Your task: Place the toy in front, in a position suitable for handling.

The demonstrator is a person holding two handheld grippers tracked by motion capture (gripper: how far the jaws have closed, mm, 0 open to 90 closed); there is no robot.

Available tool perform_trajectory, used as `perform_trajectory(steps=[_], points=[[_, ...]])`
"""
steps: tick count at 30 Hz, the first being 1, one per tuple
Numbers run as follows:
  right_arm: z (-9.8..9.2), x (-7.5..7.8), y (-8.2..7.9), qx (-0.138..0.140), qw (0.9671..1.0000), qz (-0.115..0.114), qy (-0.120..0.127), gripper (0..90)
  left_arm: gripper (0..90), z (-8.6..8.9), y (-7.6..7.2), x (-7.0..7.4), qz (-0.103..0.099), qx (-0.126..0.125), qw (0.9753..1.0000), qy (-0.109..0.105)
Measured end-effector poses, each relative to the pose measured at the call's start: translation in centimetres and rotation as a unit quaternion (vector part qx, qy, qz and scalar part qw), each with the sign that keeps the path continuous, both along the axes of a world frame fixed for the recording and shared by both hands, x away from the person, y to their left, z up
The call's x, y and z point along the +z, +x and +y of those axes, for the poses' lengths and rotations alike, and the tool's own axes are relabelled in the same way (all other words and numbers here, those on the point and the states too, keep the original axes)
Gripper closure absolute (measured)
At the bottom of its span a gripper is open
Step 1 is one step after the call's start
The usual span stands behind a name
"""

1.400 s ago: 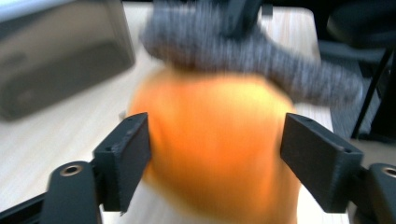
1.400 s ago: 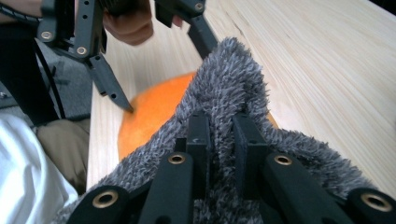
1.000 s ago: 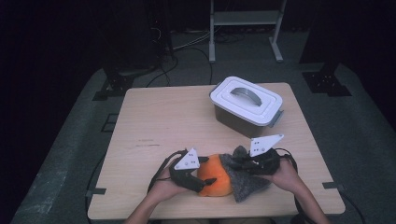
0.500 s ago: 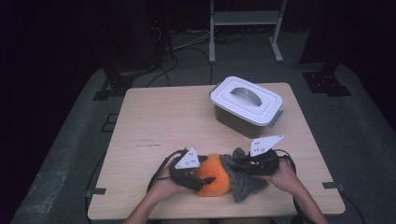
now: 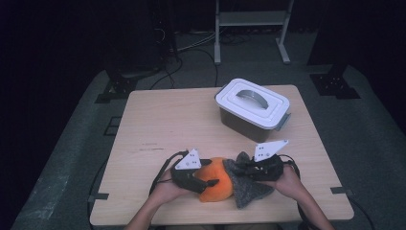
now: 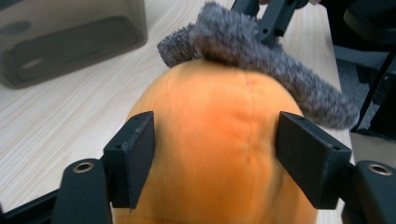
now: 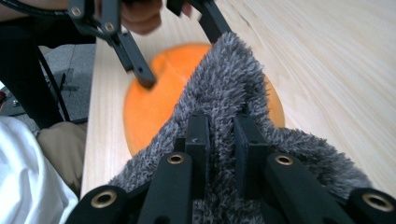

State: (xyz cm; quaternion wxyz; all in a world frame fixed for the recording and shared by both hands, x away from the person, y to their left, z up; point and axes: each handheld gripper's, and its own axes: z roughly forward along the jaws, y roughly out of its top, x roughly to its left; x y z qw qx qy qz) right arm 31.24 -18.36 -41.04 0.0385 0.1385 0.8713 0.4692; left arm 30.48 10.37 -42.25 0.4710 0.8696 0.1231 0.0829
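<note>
A: Jaws first, from the left. The left gripper [image 6: 212,163] has its jaws set on either flank of the orange plush [image 6: 219,154], both pads touching the fabric, so I read it as clamped on the soft body. In the high view that gripper [image 5: 210,182] sits at the near edge of the table [image 5: 158,124].

B: And the right gripper [image 7: 219,140]?

A: Its jaws stand close together with a fold of the grey fleece cloth [image 7: 224,84] pinched between them. The cloth drapes over the far end of the plush and spreads out toward the person's right hand [image 5: 287,179].

B: So which step is this?

A: My judgement: one hand steadies the plush while the other draws the cloth over it or off it; I can't tell which. Either way, the next move asks the right gripper to keep its pinch and pull evenly, while the left holds the plush from rolling; the fleece is limp and could slip or drag the toy along.

B: Any containers?

A: One, further right and farther back: a storage box [image 5: 252,111] with a white lid [image 5: 251,100] and a grey handle, well apart from the plush. The lid is on. The smoky wall of the box in the left gripper view [image 6: 70,42] shows nothing I can identify inside, so I cannot say what it holds.
</note>
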Motion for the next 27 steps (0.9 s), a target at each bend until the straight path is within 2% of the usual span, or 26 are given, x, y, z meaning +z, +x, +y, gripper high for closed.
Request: perform_trajectory(steps=[5,8,12,14,15,19,24,25,27], points=[[-1.1,-1.4,0.8,-0.012,0.9995,0.020,-0.020,76.9,29.9,0.5,0.2,-0.2,0.014,0.006,0.9999,-0.005],[-1.6,-1.5,1.1,-0.019,0.9992,0.023,-0.026,76.9,29.9,0.6,0.3,-0.3,0.018,0.004,0.9998,-0.008],[-1.6,-0.3,0.9,-0.023,0.9995,0.013,0.017,76.9,30.0,0.6,0.4,-0.4,0.021,0.000,0.9997,-0.009],[-1.2,0.1,0.9,-0.015,0.9991,0.011,0.037,76.8,30.3,0.5,0.3,-0.4,0.021,-0.001,0.9998,-0.007],[-0.9,0.1,0.8,-0.010,0.9992,0.012,0.036,76.8,30.4,0.6,0.3,-0.4,0.020,0.000,0.9998,-0.007],[-0.3,-1.0,0.8,-0.003,0.9998,0.020,0.003,76.6,30.7,0.8,0.4,-0.6,0.023,-0.001,0.9997,-0.007],[-1.6,-1.9,1.5,-0.035,0.9981,0.035,-0.036,76.7,30.9,1.3,0.6,-0.7,0.030,0.001,0.9995,-0.011],[-1.8,-1.9,1.6,-0.040,0.9980,0.038,-0.031,76.8,30.9,1.4,0.6,-0.7,0.033,0.001,0.9994,-0.014],[-2.1,-1.3,1.6,-0.042,0.9985,0.035,-0.002,76.8,31.2,1.3,0.5,-0.7,0.032,-0.002,0.9994,-0.014]])
